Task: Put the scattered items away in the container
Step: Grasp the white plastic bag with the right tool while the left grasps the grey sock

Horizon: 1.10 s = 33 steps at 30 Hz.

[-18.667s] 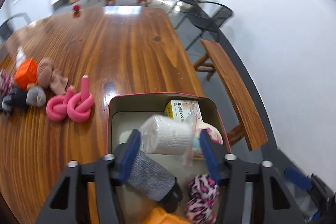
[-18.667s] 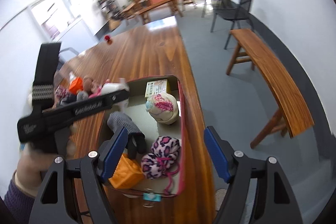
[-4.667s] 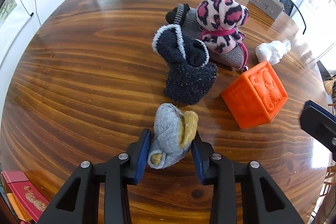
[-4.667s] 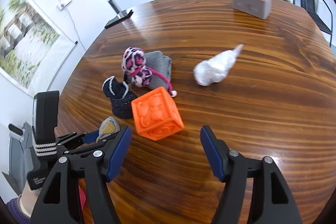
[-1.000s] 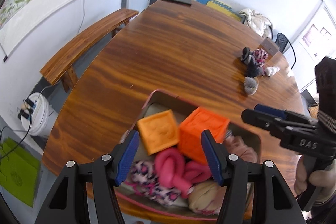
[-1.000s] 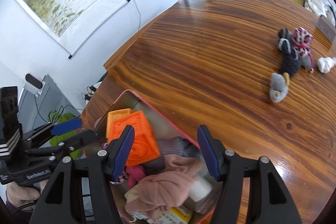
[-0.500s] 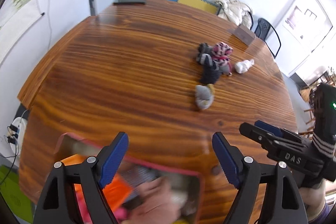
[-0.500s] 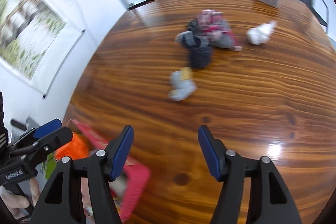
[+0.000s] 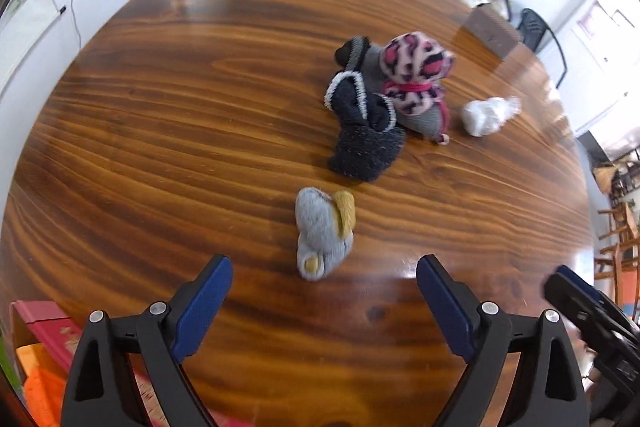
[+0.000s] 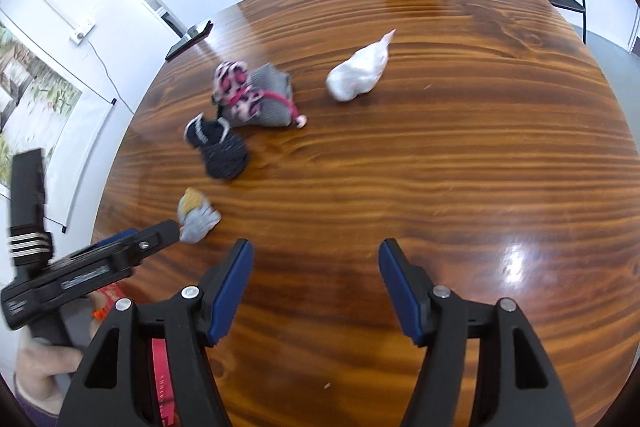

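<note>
While my left tongs have just been opening, empty, above the grey sock, my right tongs hang apart over the worktop

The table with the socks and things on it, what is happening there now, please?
A person is tidying with two handheld grippers. Both the left gripper and the right gripper are empty and open; the left's jaws have just been opening. The grey sock, dark sock, leopard bundle and white bundle lie on the table.
</note>
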Available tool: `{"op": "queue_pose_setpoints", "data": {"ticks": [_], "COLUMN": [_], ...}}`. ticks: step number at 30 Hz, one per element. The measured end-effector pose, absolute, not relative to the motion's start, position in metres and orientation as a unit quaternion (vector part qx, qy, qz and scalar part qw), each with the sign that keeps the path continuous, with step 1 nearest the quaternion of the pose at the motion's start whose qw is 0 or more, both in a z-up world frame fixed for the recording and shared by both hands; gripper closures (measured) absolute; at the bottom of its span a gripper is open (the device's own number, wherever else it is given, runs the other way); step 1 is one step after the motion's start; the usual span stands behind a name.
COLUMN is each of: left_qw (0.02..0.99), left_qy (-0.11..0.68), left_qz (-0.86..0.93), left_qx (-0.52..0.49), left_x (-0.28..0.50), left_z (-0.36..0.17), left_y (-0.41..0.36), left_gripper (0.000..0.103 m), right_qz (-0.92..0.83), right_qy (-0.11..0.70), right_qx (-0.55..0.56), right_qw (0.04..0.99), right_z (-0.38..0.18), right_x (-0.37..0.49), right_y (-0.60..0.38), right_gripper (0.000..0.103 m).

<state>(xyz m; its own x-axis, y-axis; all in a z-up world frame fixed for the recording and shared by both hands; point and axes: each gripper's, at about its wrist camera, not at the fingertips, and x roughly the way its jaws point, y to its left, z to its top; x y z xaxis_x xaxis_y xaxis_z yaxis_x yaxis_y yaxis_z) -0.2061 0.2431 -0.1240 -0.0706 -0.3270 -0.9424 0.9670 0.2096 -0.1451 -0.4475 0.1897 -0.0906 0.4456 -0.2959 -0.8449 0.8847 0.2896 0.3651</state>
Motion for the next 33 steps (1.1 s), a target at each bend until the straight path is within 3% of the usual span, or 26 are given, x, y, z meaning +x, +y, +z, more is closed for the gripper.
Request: {"op": "queue_pose_setpoints", "data": {"ticks": [11,15,17,19,24,29,30,31,33], "left_qw": [0.617,0.614,0.616,0.617,0.609,0.606,0.605,0.604,0.602], "left_qy": [0.511,0.521,0.515,0.505,0.497,0.492,0.492,0.493,0.492], "left_qz": [-0.501,-0.496,-0.499,-0.504,-0.522,-0.531,-0.533,-0.535,-0.538], "left_qx": [0.327,0.326,0.327,0.332,0.332,0.328,0.328,0.327,0.325], "left_x": [-0.204,-0.201,-0.202,-0.203,-0.207,-0.208,-0.208,-0.208,-0.207], "left_z": [-0.155,-0.162,-0.162,-0.161,-0.159,-0.158,-0.157,-0.157,-0.155], "left_y": [0.223,0.222,0.223,0.223,0.223,0.228,0.229,0.23,0.233], "left_gripper": [0.009,0.027,0.03,0.044,0.065,0.066,0.067,0.067,0.067], "right_qz": [-0.402,-0.404,-0.41,-0.416,-0.431,-0.436,-0.436,-0.439,-0.436], "right_qy": [0.339,0.334,0.33,0.328,0.33,0.338,0.344,0.353,0.367], "right_qx": [0.42,0.417,0.416,0.414,0.413,0.398,0.392,0.382,0.373], "right_qw": [0.739,0.743,0.742,0.74,0.73,0.733,0.734,0.733,0.732], "right_z": [-0.103,-0.107,-0.11,-0.113,-0.124,-0.133,-0.135,-0.138,-0.142], "right_x": [-0.444,-0.434,-0.429,-0.425,-0.415,-0.402,-0.399,-0.395,-0.389], "right_y": [0.133,0.109,0.095,0.082,0.056,0.038,0.036,0.035,0.034], "right_gripper": [0.034,0.034,0.033,0.033,0.033,0.033,0.036,0.048,0.054]}}
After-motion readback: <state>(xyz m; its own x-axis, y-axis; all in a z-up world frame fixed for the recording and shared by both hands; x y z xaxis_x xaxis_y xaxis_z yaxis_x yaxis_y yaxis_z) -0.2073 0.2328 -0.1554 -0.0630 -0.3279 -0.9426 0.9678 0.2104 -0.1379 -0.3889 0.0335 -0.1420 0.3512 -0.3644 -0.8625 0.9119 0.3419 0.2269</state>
